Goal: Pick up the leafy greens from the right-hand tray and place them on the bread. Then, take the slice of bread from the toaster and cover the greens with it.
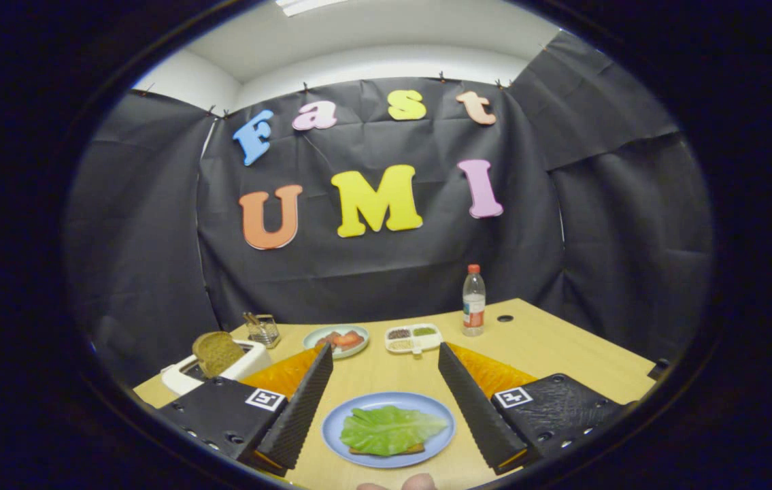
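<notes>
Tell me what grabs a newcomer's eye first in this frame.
Most striking is the leafy green lying over a bread slice on the blue plate, between the fingers of the open gripper, which touch nothing. Next is the brown bread slice standing up out of the white toaster beyond the left finger. Further back on the wooden table stands a clear bottle with a red cap, beside a divided tray.

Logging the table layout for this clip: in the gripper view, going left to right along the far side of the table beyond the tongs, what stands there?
Toaster with a bread slice standing in it → small clear holder → plate of red food → divided tray → bottle. The open tongs flank the blue plate carrying greens.
</notes>
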`<act>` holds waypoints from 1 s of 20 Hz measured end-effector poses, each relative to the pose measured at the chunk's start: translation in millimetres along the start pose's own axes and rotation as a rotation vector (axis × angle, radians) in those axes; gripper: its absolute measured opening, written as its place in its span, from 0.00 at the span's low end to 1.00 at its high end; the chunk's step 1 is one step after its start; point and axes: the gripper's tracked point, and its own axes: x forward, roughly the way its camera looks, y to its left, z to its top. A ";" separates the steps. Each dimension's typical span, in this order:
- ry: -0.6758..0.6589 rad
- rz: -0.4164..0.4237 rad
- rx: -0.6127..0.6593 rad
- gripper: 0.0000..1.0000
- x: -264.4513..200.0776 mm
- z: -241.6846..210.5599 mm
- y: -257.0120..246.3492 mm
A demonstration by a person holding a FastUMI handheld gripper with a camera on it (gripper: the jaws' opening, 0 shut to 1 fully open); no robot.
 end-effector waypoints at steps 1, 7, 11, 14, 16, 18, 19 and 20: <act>-0.010 0.020 -0.001 0.96 -0.5 3.8 19.7; 0.023 0.122 -0.044 0.95 12.7 -14.3 136.7; 0.061 0.150 -0.070 0.96 27.4 -36.0 193.5; 0.104 0.143 -0.102 0.95 43.8 -58.4 215.6; 0.136 0.116 -0.135 0.93 54.0 -74.2 222.3; 0.180 0.103 -0.134 0.86 62.3 -90.8 228.4; 0.196 0.097 -0.135 0.83 67.9 -94.8 229.9; 0.202 0.089 -0.136 0.75 70.6 -95.3 230.2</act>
